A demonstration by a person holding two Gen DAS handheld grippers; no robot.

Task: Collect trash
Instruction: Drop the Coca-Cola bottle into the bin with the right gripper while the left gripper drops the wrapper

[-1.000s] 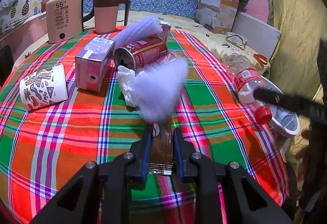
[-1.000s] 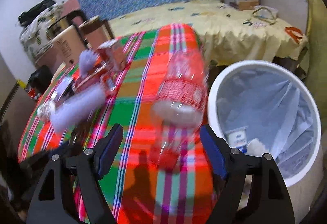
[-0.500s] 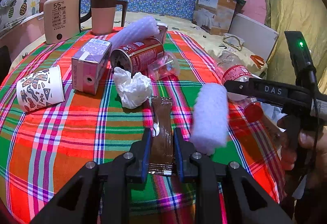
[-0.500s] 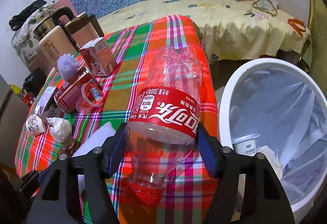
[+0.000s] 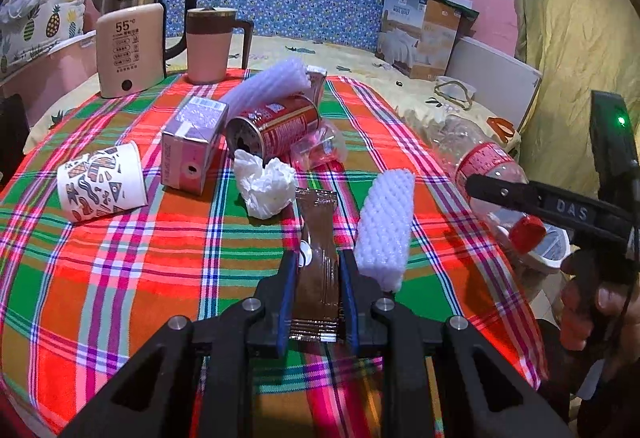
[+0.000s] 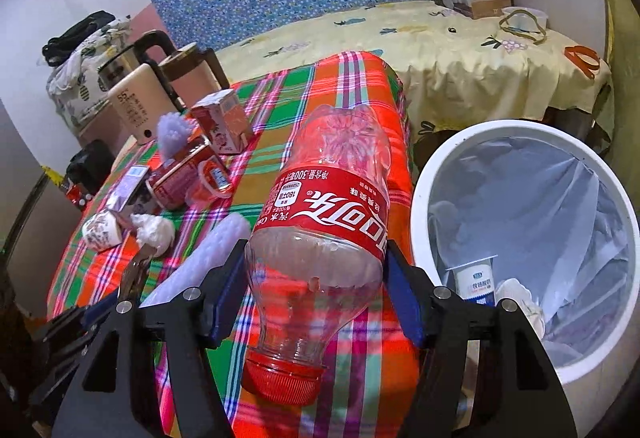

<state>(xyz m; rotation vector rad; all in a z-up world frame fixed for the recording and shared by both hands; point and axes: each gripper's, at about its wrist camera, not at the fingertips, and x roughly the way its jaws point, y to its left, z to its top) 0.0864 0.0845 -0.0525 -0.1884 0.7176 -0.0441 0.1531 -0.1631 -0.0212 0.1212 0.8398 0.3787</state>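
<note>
Now, my left gripper [image 5: 318, 278] jaws pinching a flat brown foil wrapper [image 5: 316, 238] on the plaid tabletop [image 5: 120, 278], my right gripper [image 6: 316, 270] jaws clamped on a clear red-labelled plastic bottle [image 6: 324, 222], cap toward me, beside the white lined trash bin [image 6: 420, 198].

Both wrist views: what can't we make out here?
- Bin contents, right wrist view: liner folds and the right gripper hide all but a yogurt cup.
- Bin, left wrist view: mostly behind the plastic bottle and the table edge.
- Brown wrapper, left wrist view: near end covered by the left gripper.
- Small carton, left wrist view: mostly behind a foam sleeve.
</note>
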